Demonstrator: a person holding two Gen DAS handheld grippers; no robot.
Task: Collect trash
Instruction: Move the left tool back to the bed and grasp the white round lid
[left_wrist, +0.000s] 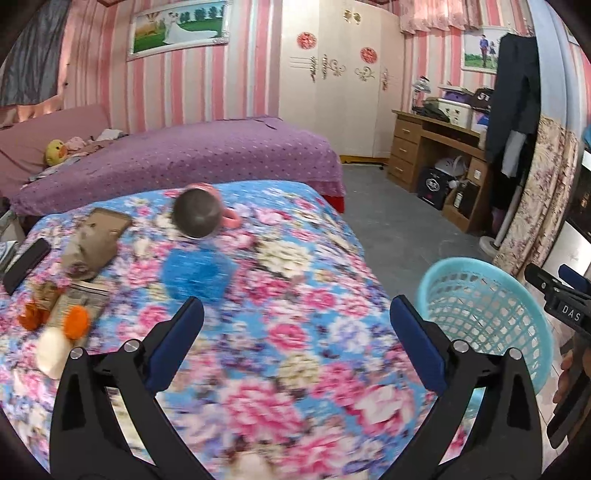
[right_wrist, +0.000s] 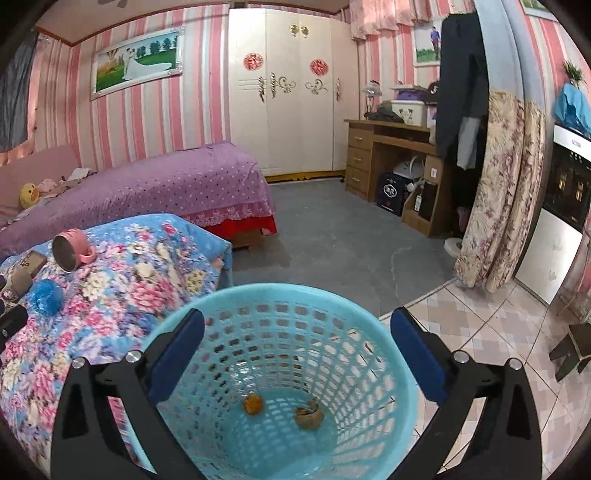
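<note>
My left gripper (left_wrist: 297, 332) hangs open and empty over a floral blanket (left_wrist: 295, 258). On the blanket's left lie orange peel pieces (left_wrist: 75, 321), a folded newspaper (left_wrist: 79, 299), a crumpled brown paper bag (left_wrist: 92, 243) and a white scrap (left_wrist: 51, 350). A blue mesh ball (left_wrist: 197, 273) lies ahead of the fingers. My right gripper (right_wrist: 297, 343) stands open with nothing between its fingers, above a teal plastic basket (right_wrist: 258, 290). On the basket's bottom lie an orange peel (right_wrist: 252, 404) and a brown crumpled scrap (right_wrist: 308, 411). The left wrist view shows the basket (left_wrist: 480, 295) at the blanket's right edge.
A pink cup (left_wrist: 199, 214) lies on its side at the blanket's far end, and a black phone (left_wrist: 26, 264) lies at the left. Behind stand a purple bed (left_wrist: 221, 155), a white wardrobe (left_wrist: 332, 92) and a wooden desk (left_wrist: 436, 147). Grey floor (right_wrist: 332, 236) lies beyond the basket.
</note>
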